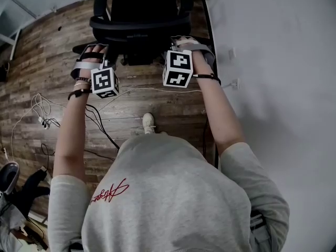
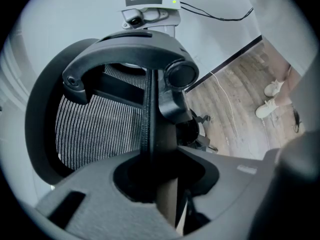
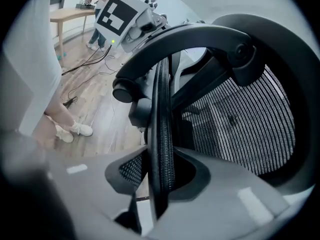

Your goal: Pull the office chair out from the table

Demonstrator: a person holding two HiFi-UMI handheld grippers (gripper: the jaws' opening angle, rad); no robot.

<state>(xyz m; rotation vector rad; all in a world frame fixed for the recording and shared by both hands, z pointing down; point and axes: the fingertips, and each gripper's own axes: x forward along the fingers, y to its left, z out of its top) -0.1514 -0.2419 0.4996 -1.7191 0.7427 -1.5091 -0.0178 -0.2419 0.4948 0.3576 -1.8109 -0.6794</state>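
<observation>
Left tongs point(image 2: 161, 181) and right tongs point(image 3: 159, 181) each pinch the back rim of the chair point(image 1: 140, 21). Chair sits at 12 o'clock, so the pull should go toward 6 o'clock.

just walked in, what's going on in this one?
A person stands behind a black office chair on the wood floor, with a handheld gripper in each hand. The left gripper is clamped on one side edge of the mesh backrest, and the right gripper is clamped on the other side edge. Both have a hold, ready to pull the chair back. Loose cables lie on the floor by the person's feet.
</observation>
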